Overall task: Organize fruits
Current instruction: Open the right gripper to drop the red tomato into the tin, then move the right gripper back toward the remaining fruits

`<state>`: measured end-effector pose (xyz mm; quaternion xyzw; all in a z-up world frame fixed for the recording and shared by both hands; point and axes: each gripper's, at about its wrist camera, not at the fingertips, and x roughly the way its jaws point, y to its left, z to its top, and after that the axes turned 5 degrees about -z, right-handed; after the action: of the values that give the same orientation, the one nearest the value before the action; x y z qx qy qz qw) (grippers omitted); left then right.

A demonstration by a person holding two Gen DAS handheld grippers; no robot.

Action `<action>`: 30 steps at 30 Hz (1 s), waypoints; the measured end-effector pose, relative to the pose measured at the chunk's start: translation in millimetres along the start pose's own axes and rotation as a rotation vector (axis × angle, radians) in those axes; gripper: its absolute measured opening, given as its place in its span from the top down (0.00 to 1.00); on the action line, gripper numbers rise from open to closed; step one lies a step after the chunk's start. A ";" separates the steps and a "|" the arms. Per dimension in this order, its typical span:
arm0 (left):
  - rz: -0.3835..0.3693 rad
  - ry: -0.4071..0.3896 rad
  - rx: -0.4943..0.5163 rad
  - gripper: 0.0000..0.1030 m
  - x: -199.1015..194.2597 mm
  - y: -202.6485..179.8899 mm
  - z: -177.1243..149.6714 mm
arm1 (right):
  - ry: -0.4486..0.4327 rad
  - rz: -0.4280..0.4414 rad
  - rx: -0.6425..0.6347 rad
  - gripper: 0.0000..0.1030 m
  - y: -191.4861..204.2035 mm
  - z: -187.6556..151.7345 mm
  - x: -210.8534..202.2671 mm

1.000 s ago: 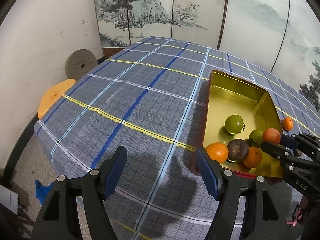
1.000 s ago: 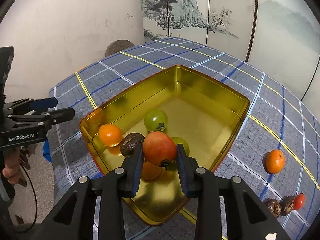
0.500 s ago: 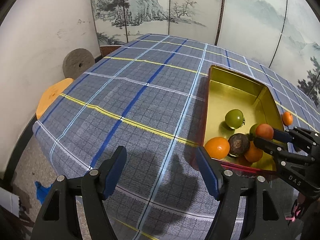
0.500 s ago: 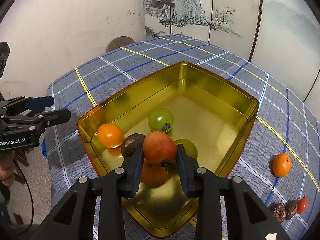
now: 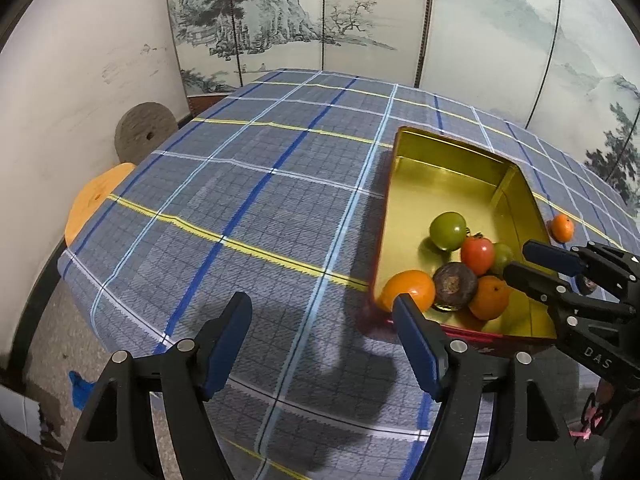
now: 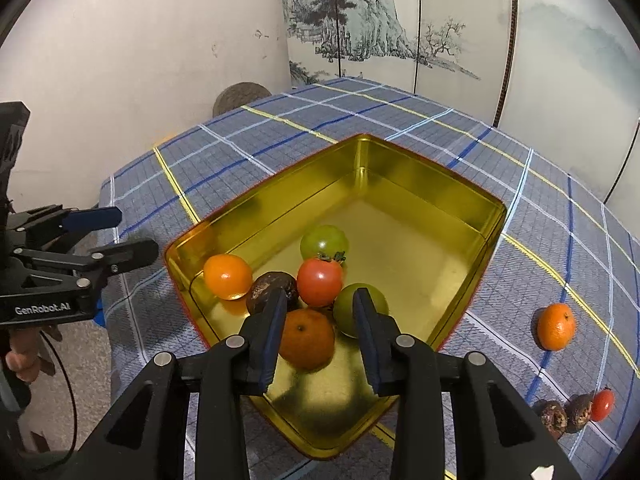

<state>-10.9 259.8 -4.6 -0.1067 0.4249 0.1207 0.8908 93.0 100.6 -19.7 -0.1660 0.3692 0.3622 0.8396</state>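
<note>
While right gripper [image 6: 320,320] gapes, red tomato [image 6: 320,282] in tin [image 6: 460,196]

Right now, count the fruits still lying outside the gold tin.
4: a tangerine right of the tin, then two dark passion fruits and a small red tomato clustered nearer.

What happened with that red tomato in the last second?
The right gripper opened its fingers and let go of the red tomato, which now lies in the gold tin among the other fruit. The left gripper stayed open over the cloth; the orange outside the tin did not move.
</note>
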 end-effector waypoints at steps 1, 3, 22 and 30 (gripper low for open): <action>-0.003 0.000 0.003 0.29 -0.2 -1.9 0.1 | -0.006 -0.001 0.003 0.68 -0.9 -0.6 -3.3; -0.010 -0.003 0.014 0.29 -1.5 -7.9 0.4 | -0.023 -0.002 0.017 0.68 -5.2 -1.9 -12.3; -0.111 -0.015 0.130 0.29 -9.0 -77.9 8.2 | -0.054 -0.229 0.245 0.66 -127.2 -81.1 -90.2; -0.175 0.006 0.196 0.29 -5.5 -123.1 7.6 | 0.003 -0.355 0.349 0.66 -193.3 -129.9 -104.7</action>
<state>29.0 144.6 15.2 -0.0561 0.4265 -0.0001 0.9027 120.7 -153.1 -27.3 -0.0813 0.3925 0.1395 0.9054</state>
